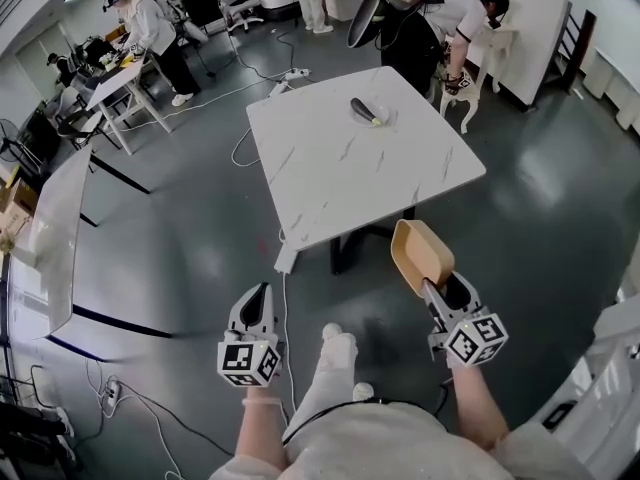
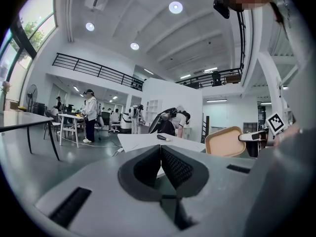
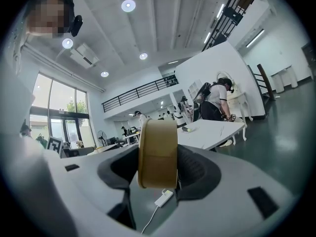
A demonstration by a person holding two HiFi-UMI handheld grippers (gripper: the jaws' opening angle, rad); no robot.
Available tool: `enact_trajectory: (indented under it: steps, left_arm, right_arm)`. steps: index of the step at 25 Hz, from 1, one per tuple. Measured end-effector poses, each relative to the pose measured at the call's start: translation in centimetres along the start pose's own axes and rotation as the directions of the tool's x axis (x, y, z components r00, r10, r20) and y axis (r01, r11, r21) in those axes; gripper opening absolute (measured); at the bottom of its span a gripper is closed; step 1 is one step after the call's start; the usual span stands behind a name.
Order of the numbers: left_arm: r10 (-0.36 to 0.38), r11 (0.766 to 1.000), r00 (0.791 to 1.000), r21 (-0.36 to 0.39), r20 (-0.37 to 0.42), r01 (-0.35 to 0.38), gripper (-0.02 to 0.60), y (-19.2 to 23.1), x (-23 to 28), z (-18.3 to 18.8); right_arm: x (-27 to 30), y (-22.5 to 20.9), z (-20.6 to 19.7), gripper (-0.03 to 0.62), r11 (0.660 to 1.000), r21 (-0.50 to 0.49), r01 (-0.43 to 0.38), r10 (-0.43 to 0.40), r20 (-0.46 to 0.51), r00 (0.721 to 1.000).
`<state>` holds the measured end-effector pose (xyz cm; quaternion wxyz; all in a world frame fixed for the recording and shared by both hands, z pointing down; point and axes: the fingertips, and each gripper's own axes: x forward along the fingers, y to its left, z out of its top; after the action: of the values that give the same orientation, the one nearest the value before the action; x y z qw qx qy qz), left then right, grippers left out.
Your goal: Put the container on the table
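One tan container [image 1: 422, 256] is pinched by its wall in the jaws of my right gripper [image 1: 436, 290]. It hangs in the air by the near edge of the bench [image 1: 340, 168]. It looks light, thin and a bit bendy. I think a soft grip at the rim is enough, and a hard squeeze could dent it. My left gripper [image 1: 262, 296] holds nothing, its jaws pressed together. Only the head view shows how close the container is to the bench. Only the right gripper view shows the wall caught between the jaws.
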<state>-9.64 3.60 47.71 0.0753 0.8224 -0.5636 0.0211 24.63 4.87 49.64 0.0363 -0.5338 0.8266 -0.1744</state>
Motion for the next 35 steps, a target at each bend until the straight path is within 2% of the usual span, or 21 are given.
enact_trajectory:
  steps: [6, 10, 18, 28, 35]
  left_arm:
    - [0.002, 1.0, 1.0, -0.002, 0.03, -0.002, 0.005, 2.7, 4.6, 1.0]
    - [-0.015, 1.0, 1.0, -0.012, 0.027, 0.015, 0.005, 3.9, 8.5, 1.4]
    - [-0.06, 0.998, 0.998, -0.008, 0.007, 0.06, 0.005, 6.3, 15.2, 2.1]
    - [-0.115, 0.993, 0.993, -0.014, -0.013, 0.115, 0.005, 9.1, 21.3, 2.3]
    - [-0.132, 0.991, 0.991, -0.022, -0.006, 0.131, 0.005, 11.2, 23.5, 2.6]
  right_arm:
    - [5.0, -0.6, 1.0, 0.236, 1.0, -0.013, -0.012, 0.012, 0.005, 1.0]
    - [8.4, -0.9, 2.1, 0.236, 0.999, -0.038, -0.025, 0.024, -0.007, 1.0]
    - [14.3, -2.3, 2.5, 0.236, 1.0, -0.017, -0.001, 0.0, -0.022, 1.0]
    - [19.5, -3.5, 3.1, 0.236, 0.999, -0.001, 0.045, -0.045, -0.029, 0.999]
    - [22.4, -2.8, 3.4, 0.236, 0.999, -0.015, 0.049, -0.05, -0.032, 0.998]
